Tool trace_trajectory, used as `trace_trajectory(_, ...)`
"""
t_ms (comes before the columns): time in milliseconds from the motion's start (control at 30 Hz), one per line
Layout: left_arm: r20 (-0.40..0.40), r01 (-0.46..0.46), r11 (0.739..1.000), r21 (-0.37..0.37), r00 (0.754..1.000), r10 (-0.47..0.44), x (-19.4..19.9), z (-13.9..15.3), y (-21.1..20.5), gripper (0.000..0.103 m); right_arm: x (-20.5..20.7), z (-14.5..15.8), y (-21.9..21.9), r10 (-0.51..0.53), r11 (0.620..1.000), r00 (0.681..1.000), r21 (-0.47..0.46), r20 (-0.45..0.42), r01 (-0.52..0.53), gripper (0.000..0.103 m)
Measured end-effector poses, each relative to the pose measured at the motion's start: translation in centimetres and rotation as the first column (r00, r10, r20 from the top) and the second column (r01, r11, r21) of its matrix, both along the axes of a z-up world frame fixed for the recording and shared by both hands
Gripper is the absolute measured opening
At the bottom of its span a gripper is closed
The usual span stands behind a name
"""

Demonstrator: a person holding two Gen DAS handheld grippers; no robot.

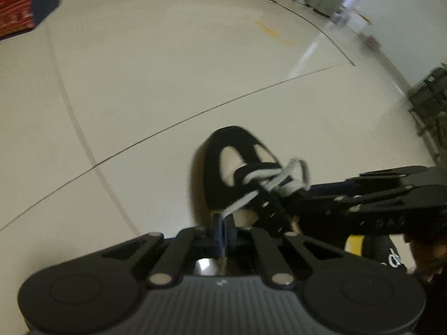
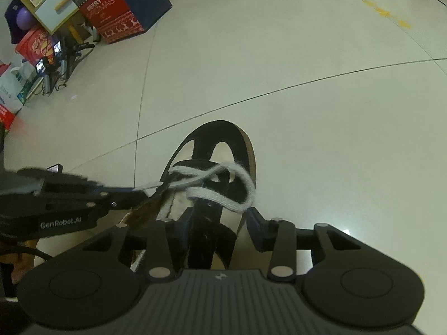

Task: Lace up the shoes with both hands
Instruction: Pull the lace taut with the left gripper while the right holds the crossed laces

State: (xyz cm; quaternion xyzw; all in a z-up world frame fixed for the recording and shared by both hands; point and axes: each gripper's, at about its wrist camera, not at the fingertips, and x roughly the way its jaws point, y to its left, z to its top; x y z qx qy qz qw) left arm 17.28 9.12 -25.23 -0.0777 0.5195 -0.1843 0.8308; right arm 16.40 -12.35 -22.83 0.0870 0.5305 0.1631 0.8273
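Black-and-cream shoe (image 2: pixel 220 173) flat on the floor (image 2: pixel 307 69), toe pointing away from both claws, long axis roughly in line with the right claw (image 2: pixel 212 223), which straddles the lace-up part with jaws apart and nothing gripped. Left claw (image 1: pixel 222 224) clamped together on one white lace (image 1: pixel 240 203) end, drawn out to the shoe's left; loose loop nearer the right claw. Legible: "GenRobot.AI" on the left claw, "MERRY CHRISTMAS" on a red box (image 2: pixel 114 16).

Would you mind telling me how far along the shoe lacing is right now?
Done: the white lace already crosses the black shoe near the toe. In hand: the left gripper is shut on one lace end, while the right gripper straddles the tongue, fingers open. Left: the eyelets nearer the ankle look unlaced, and no bow is tied.
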Motion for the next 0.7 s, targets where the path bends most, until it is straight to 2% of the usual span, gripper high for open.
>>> trace_trajectory(200,-0.007,-0.067,0.996,0.061,0.998,0.068,-1.3,-0.5,1.0,0.002,-0.5,0.2,-0.3,0.016,0.999,0.999,-0.03,0.042,-0.015,0.043)
trace_trajectory(400,-0.034,-0.142,0.981,0.135,0.988,0.148,-2.2,-1.8,2.9,0.002,-0.4,0.1,-0.5,0.015,0.999,0.999,-0.031,0.05,-0.014,0.043)
trace_trajectory(567,-0.07,-0.184,0.971,0.15,0.978,0.196,-2.8,-2.7,4.5,0.002,-0.4,0.1,-0.6,0.021,0.999,0.998,-0.04,0.064,-0.019,0.043)
trace_trajectory(700,-0.063,-0.183,0.967,0.179,0.978,0.197,-3.3,-3.0,5.0,0.002,-0.5,0.1,-0.7,0.022,0.999,0.997,-0.042,0.069,-0.019,0.044)
